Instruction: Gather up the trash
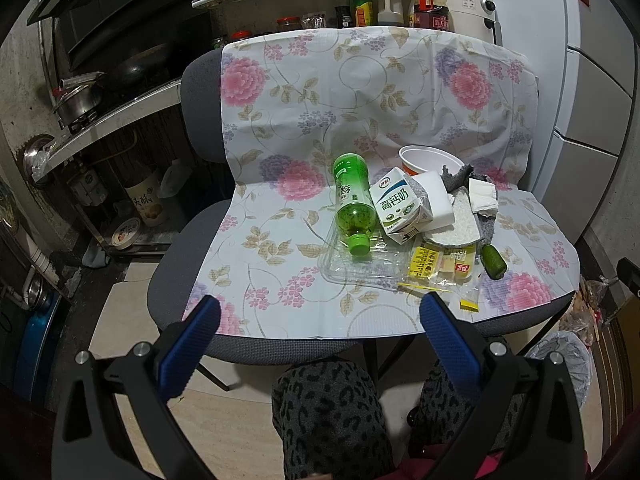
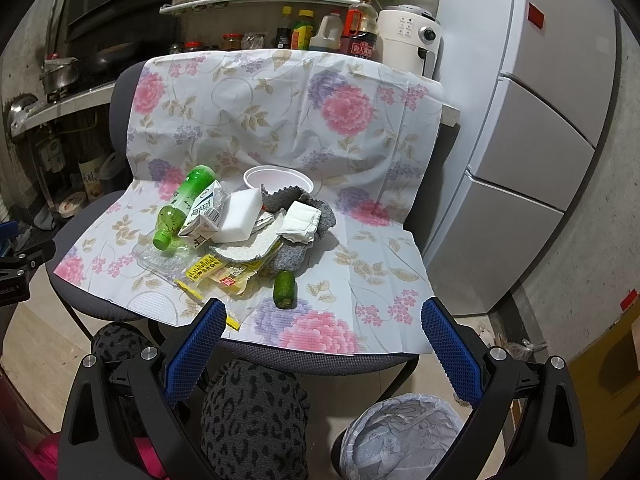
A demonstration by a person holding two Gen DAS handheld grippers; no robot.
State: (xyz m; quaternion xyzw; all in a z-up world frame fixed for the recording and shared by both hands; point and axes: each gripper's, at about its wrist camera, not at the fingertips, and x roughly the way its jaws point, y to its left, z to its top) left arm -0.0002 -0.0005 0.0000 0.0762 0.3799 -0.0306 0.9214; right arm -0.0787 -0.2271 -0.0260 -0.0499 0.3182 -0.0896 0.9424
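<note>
Collection looks not yet begun, as far as these views tell: both grippers hover short of the chair seat (image 1: pixel 256 344), spread wide and carrying nothing, and the pile lies untouched on the flowered sheet (image 1: pixel 304 120). Going left to right, the left gripper (image 1: pixel 320 312) faces the green bottle (image 1: pixel 352 200), which lies with its cap toward the camera on a clear plastic tray (image 1: pixel 360 266); just beside it is the milk carton (image 1: pixel 400 208), then the white sponge block (image 1: pixel 434 200), the paper bowl (image 1: pixel 426 160) behind, the folded tissue (image 1: pixel 482 196) on a grey cloth (image 1: pixel 456 176), the yellow sachets (image 1: pixel 440 264) in front, and a small green fruit (image 1: pixel 494 262) at the right end. The right gripper (image 2: pixel 324 318) is nearest that fruit, with the lined bin (image 2: pixel 404 436) on the floor below it. A sensible next move would be to reach forward over the seat edge, close on one loose piece at the pile's rim, and carry it to the bin. The tray's far edge is hidden under the bottle and carton, the cloth's extent is buried, and what the bin holds cannot be made out.
</note>
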